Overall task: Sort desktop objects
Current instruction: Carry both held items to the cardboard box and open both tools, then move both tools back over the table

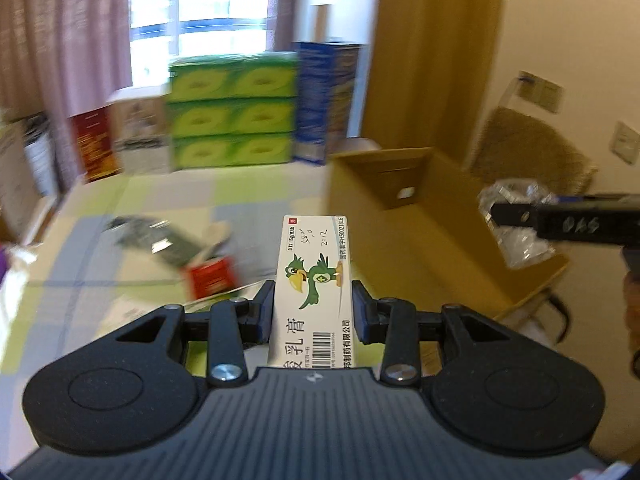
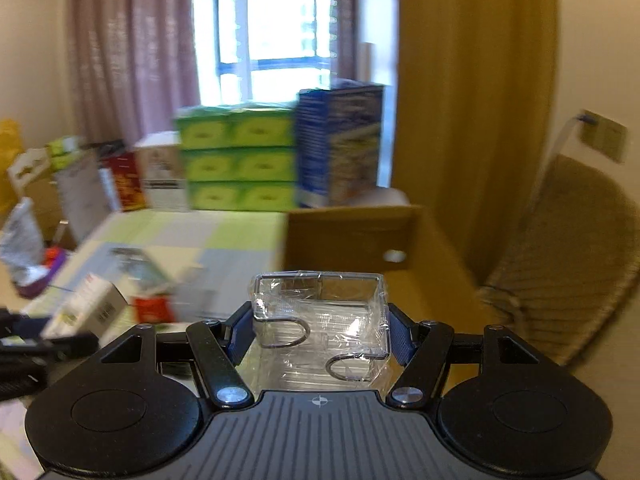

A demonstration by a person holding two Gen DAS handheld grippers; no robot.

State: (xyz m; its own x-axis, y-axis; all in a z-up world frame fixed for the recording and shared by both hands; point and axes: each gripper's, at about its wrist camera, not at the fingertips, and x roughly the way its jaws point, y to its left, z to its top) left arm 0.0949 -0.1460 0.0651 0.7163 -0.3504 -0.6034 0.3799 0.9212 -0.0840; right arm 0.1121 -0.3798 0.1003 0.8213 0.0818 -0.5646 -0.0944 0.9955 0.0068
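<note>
Tabletop (image 1: 132,200), checked cloth, cartons stacked behind; open cardboard box (image 1: 400,184) at right. Left gripper (image 1: 313,308): jaws clamped on ointment carton (image 1: 316,264), long axis pointing forward. Right gripper (image 2: 320,332): jaws clamped on clear plastic case (image 2: 320,320), nearer the box, directly ahead.

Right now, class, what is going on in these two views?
A person sorting desk items holds a gripper in each hand. The left gripper clamps a white ointment box with a green bird; the right gripper clamps a clear plastic box. Both are lifted near an open cardboard box; other items remain on the table.
</note>
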